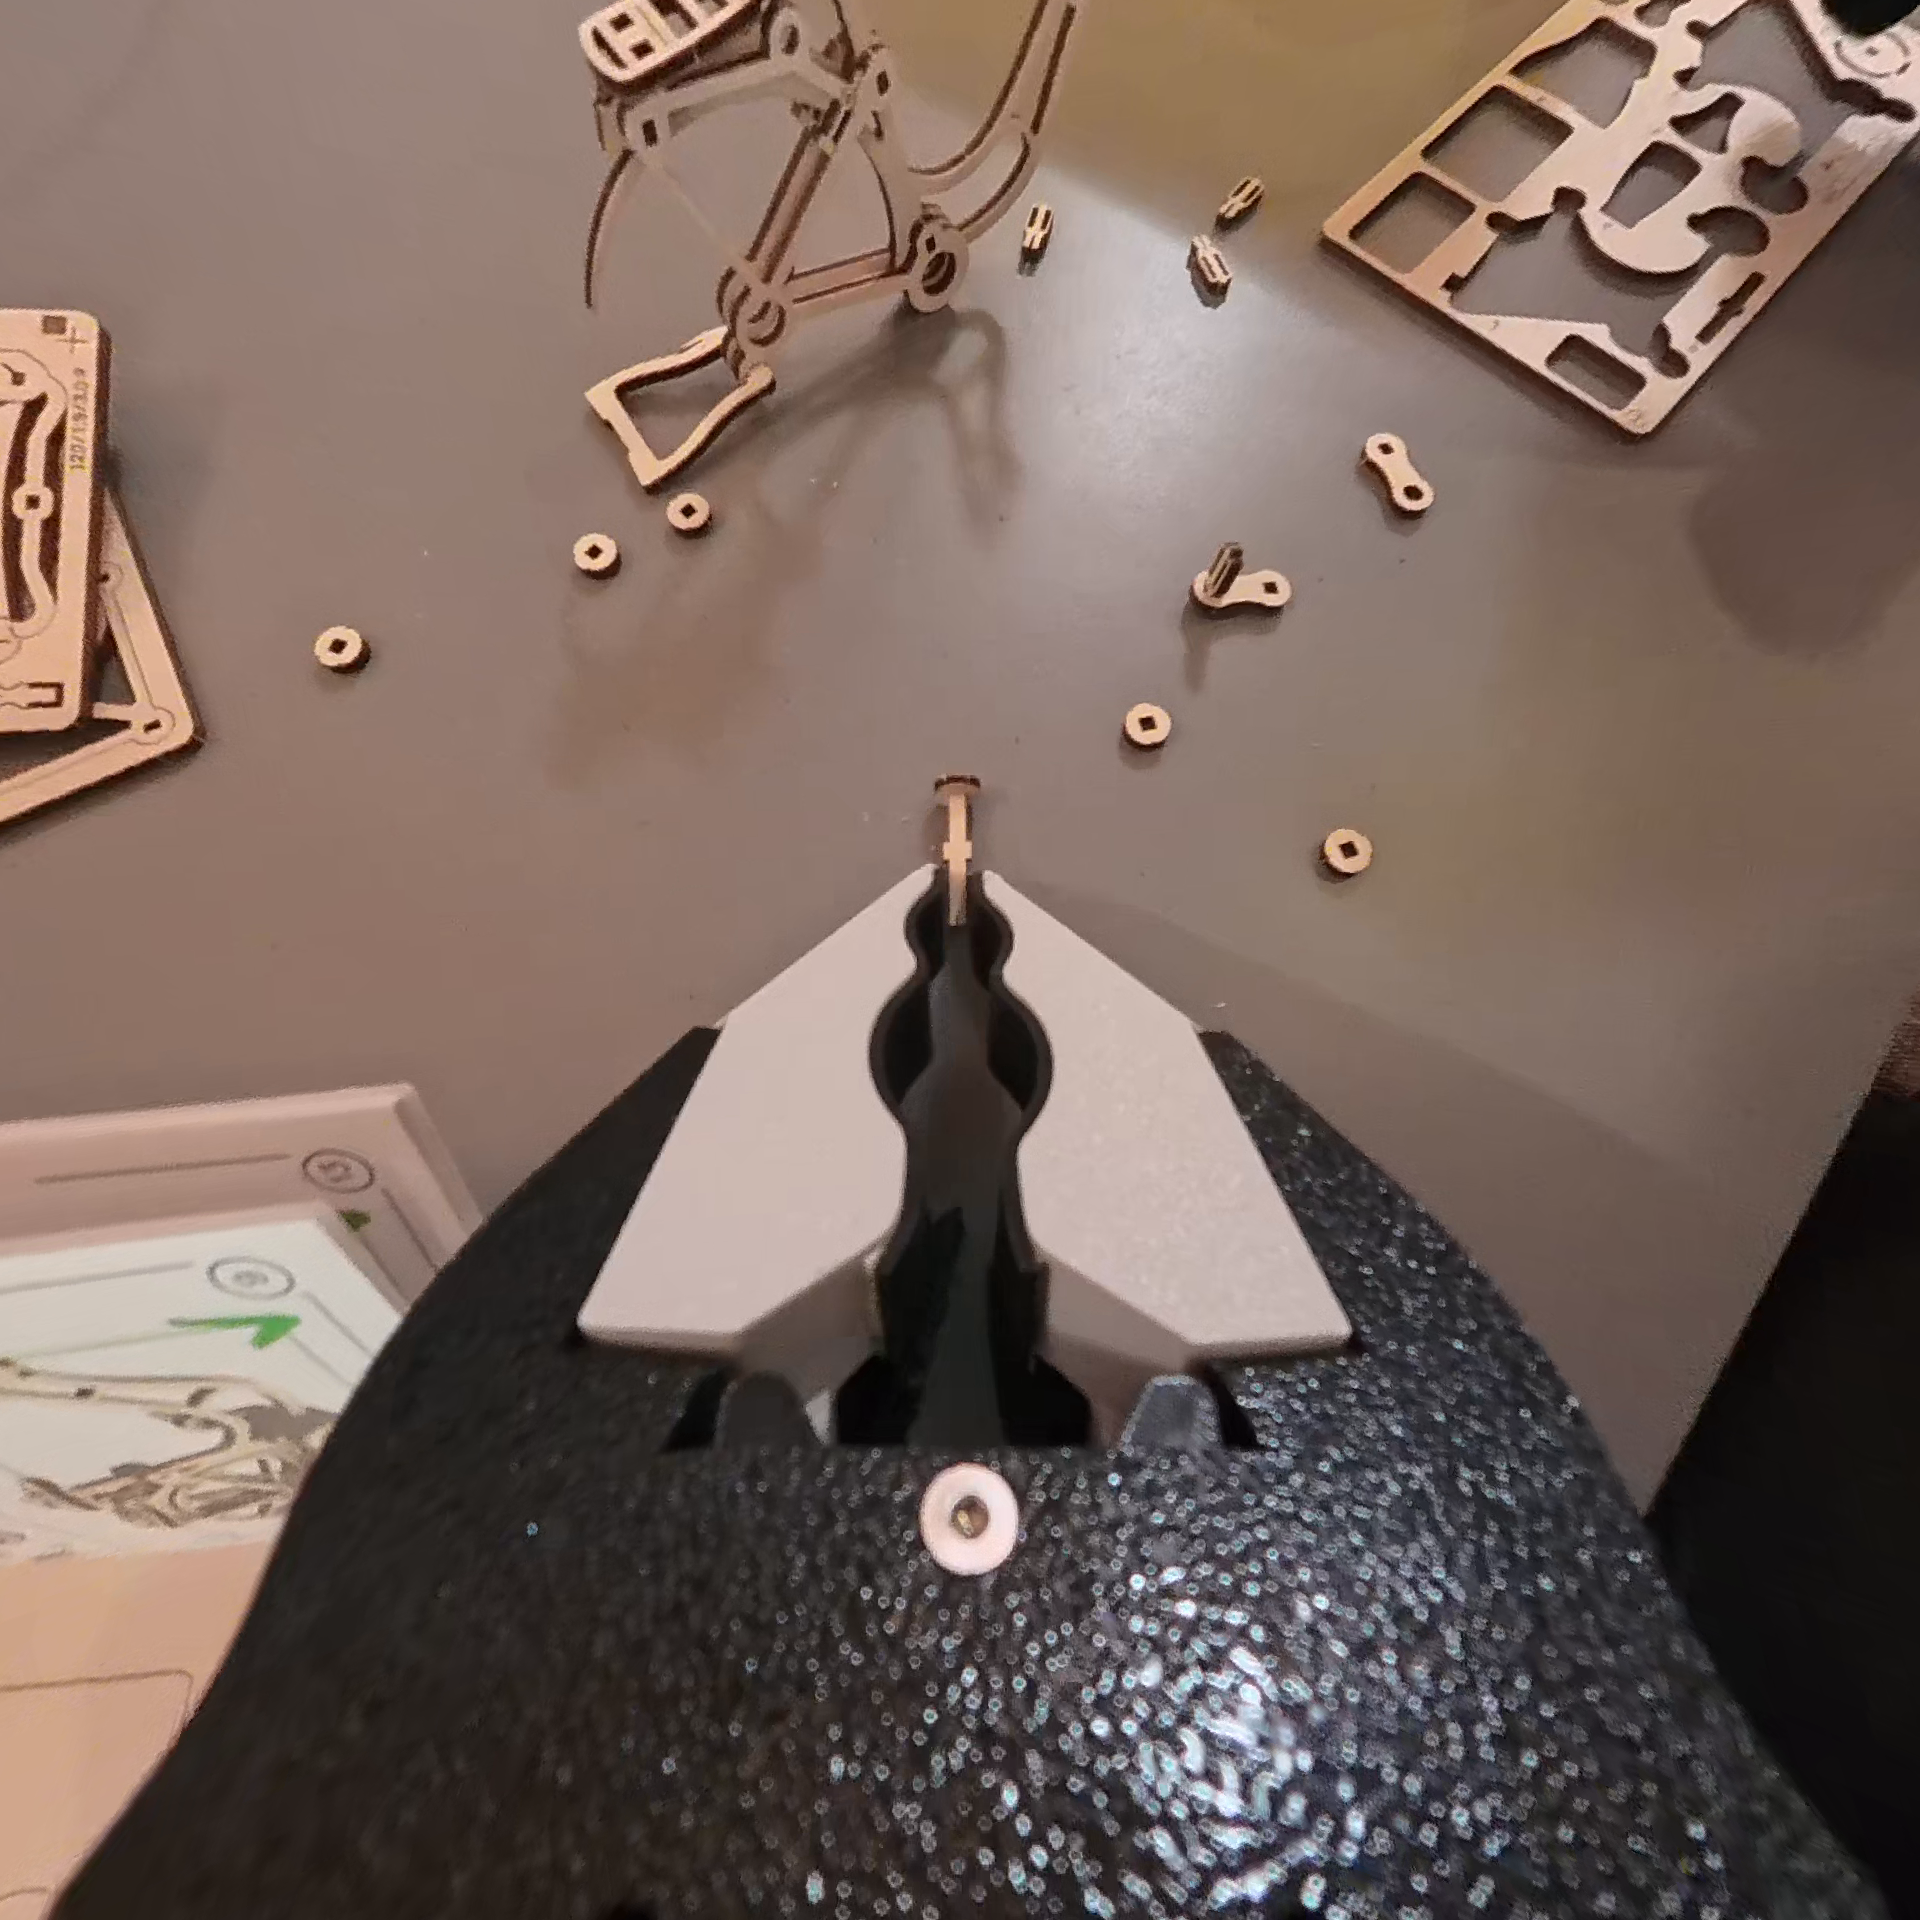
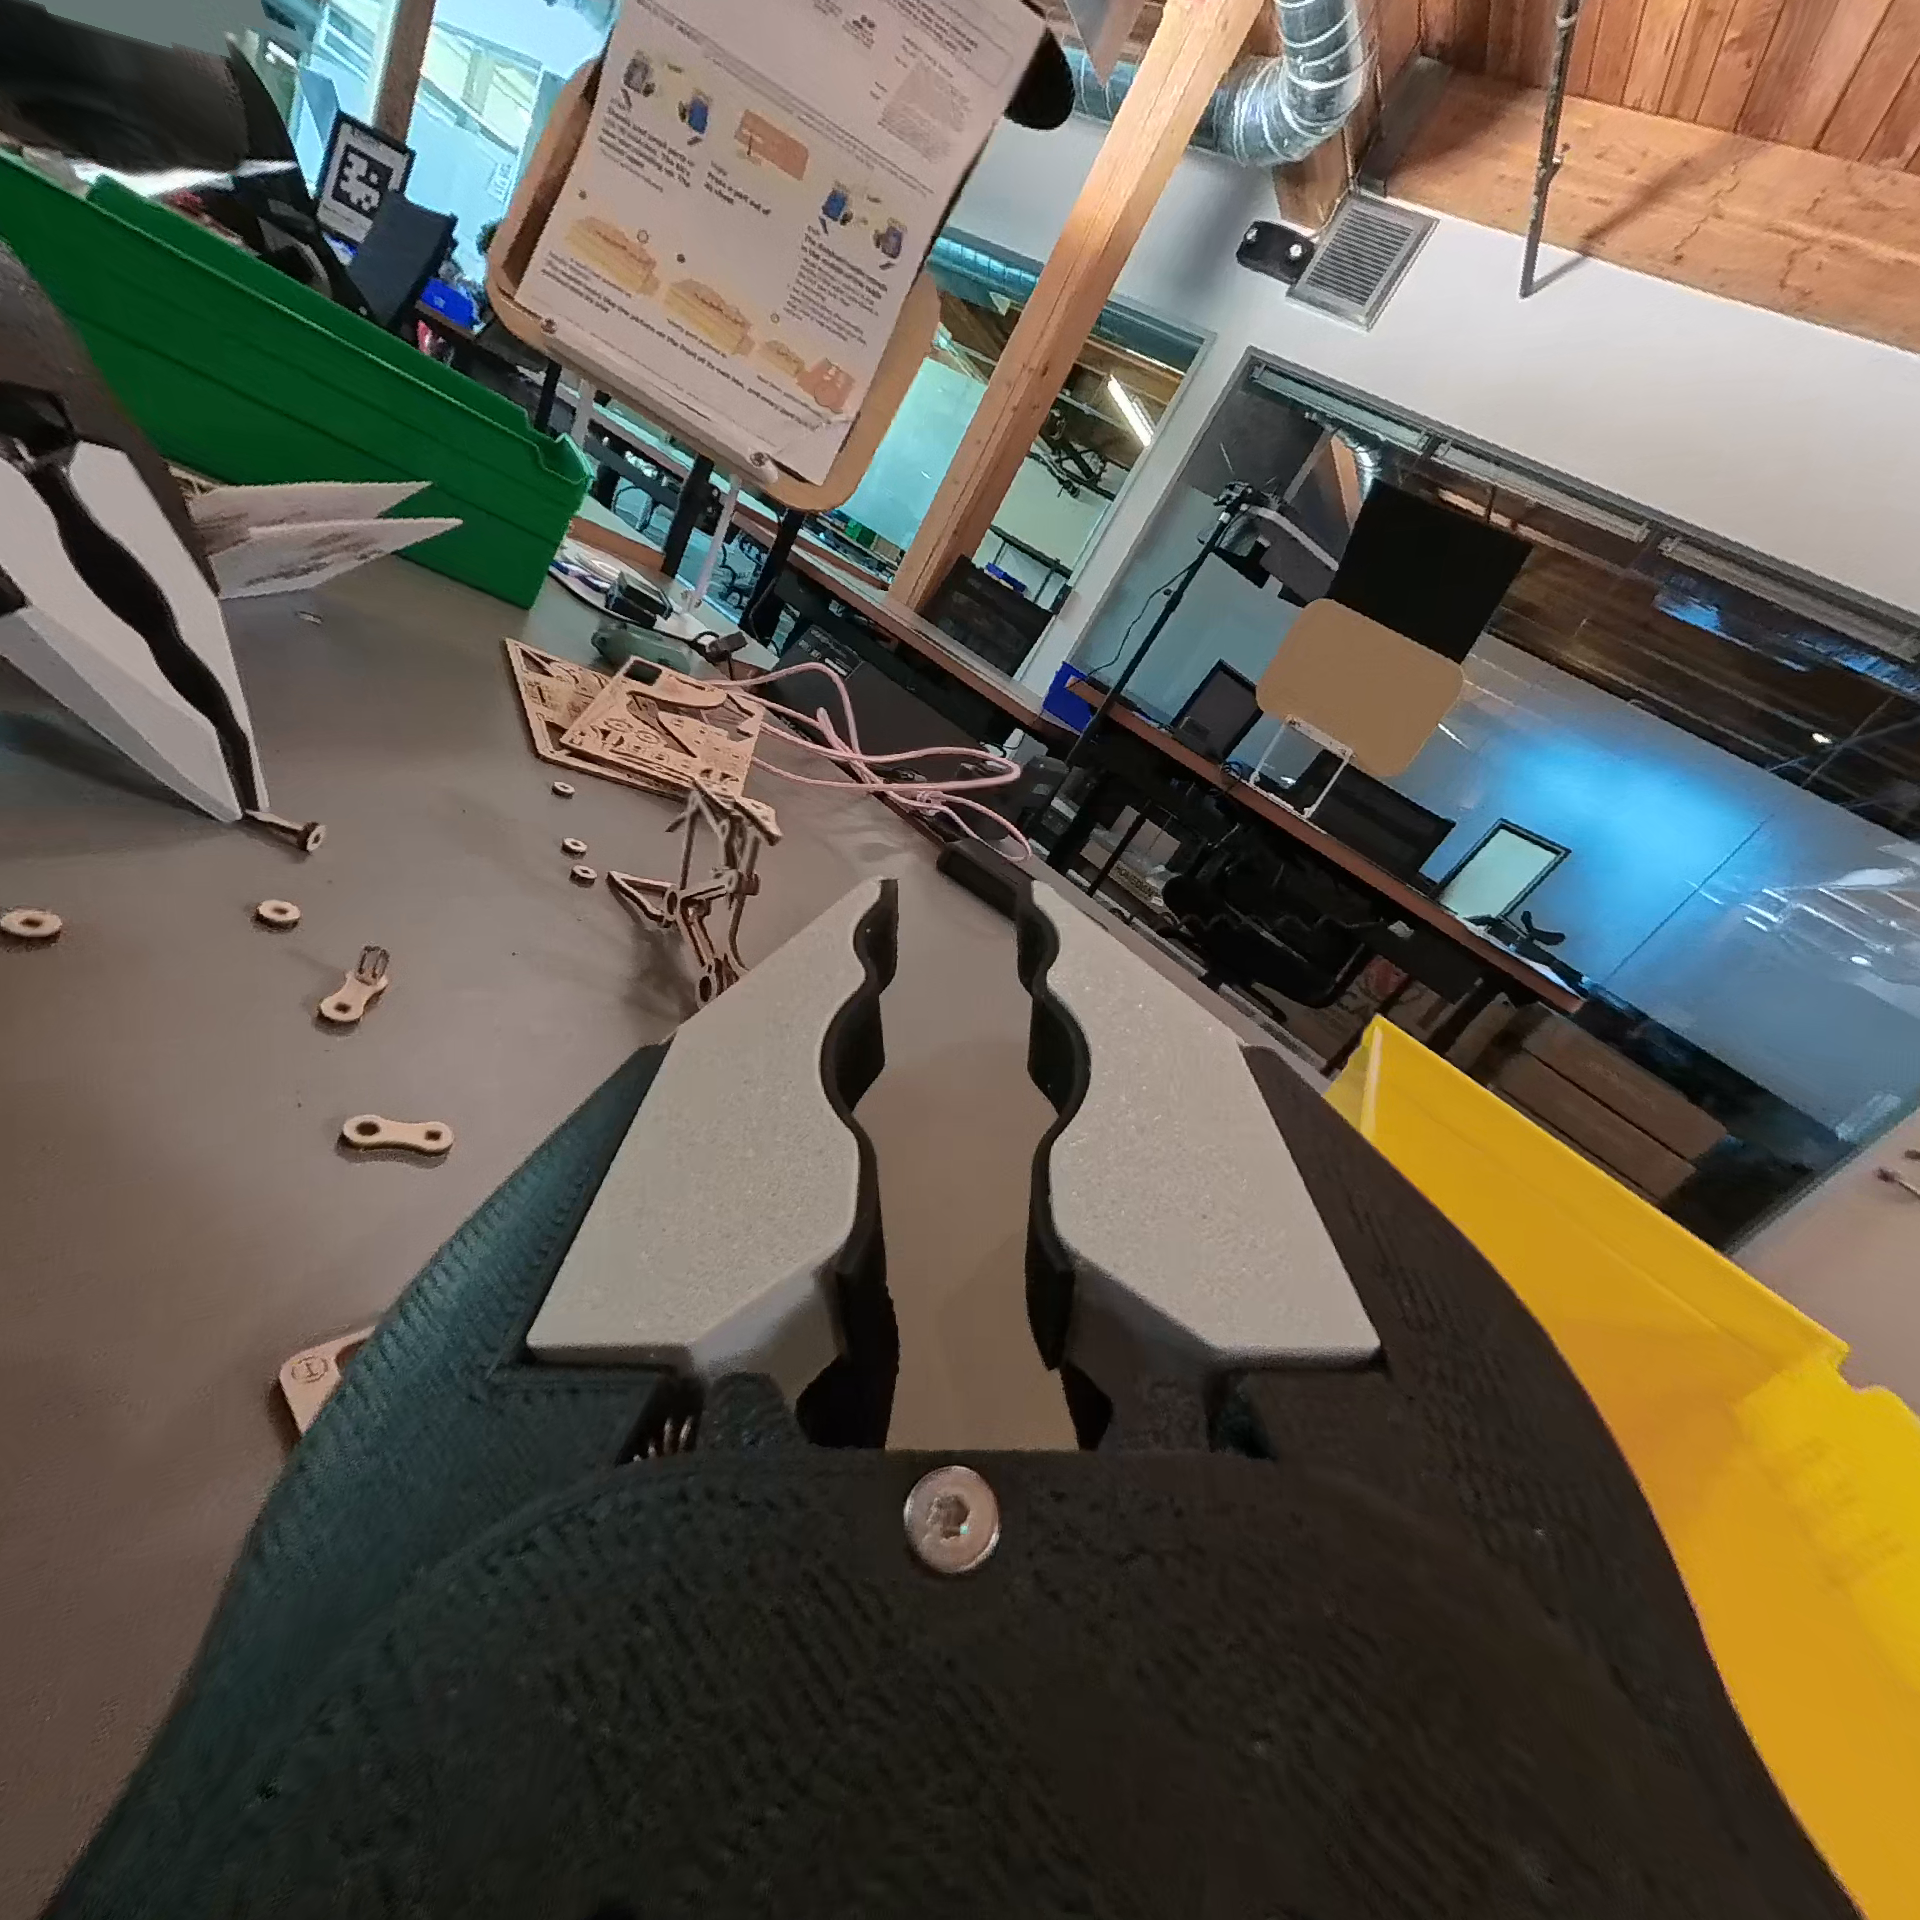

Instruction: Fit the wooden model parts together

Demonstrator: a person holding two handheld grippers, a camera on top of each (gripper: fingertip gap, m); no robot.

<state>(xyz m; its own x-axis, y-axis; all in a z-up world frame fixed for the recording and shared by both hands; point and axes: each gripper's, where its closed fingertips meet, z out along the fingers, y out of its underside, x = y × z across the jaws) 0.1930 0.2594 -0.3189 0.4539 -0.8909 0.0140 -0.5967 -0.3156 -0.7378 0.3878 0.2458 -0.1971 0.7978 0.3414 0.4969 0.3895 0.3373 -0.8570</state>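
Note:
My left gripper [image 1: 957, 894] is shut on a small wooden pin [image 1: 957, 831] with a washer on its tip, held just above the grey table; it also shows at the left of the right wrist view [image 2: 249, 808] with the pin [image 2: 289, 829]. The part-built wooden model [image 1: 790, 229] stands at the far side, also seen in the right wrist view [image 2: 707, 904]. Loose washers [image 1: 1147, 724], a link with a pin [image 1: 1238, 584] and a flat link [image 1: 1397, 473] lie between. My right gripper [image 2: 956, 914] is open and empty, low over the table.
A punched-out wooden sheet [image 1: 1621, 208] lies far right, more sheets [image 1: 52, 540] at left, an instruction booklet [image 1: 187, 1330] at near left. A green bin [image 2: 291, 353] stands behind, a yellow bin [image 2: 1621, 1403] at right. A pink cord [image 2: 883, 769] lies near the table edge. The grippers' ends are close to 25 centimeters from one another.

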